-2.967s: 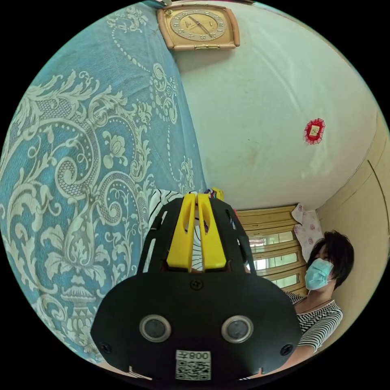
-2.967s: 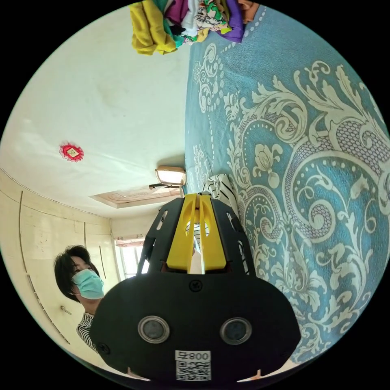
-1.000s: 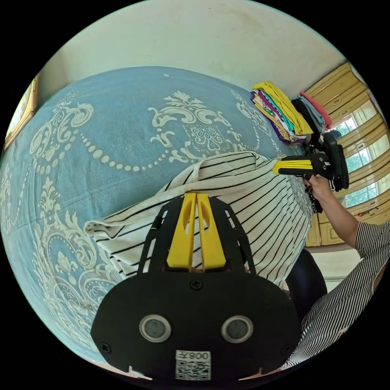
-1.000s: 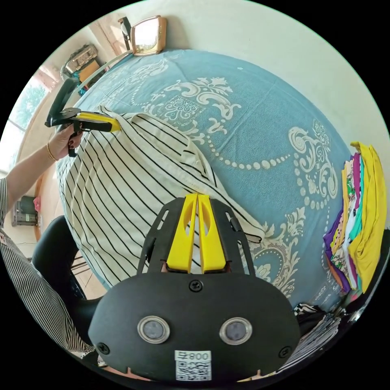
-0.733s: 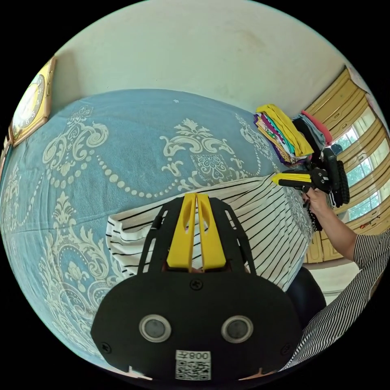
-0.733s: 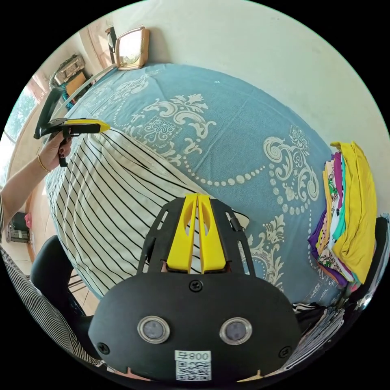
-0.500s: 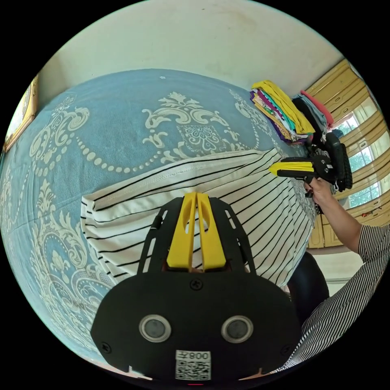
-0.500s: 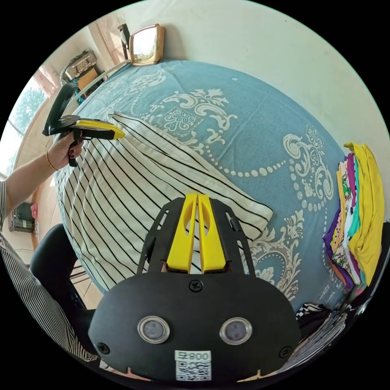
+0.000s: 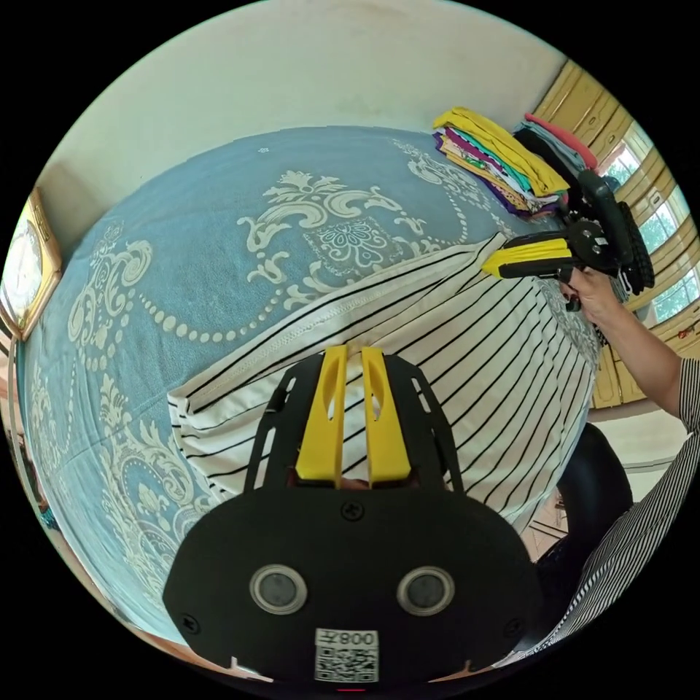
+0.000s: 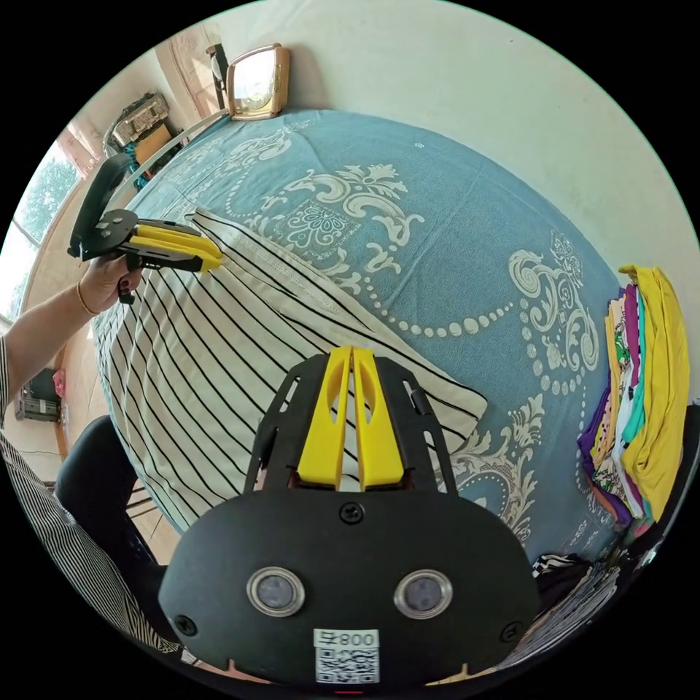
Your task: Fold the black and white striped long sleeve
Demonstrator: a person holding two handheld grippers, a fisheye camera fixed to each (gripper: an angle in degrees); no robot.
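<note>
- Since half a second ago, the left gripper (image 9: pixel 354 351) has parted its yellow jaws slightly over the black and white striped long sleeve shirt (image 9: pixel 467 364), letting go of the hem.
- The right gripper (image 10: pixel 354 351) keeps its jaws pressed together on the shirt's edge.
- The shirt lies spread on the blue bedspread with cream scrollwork (image 10: pixel 452 240), hanging over the near edge.
- A stack of folded colourful clothes (image 10: pixel 642 408) sits beside it; a cream wall (image 9: pixel 292 65) stands behind.
</note>
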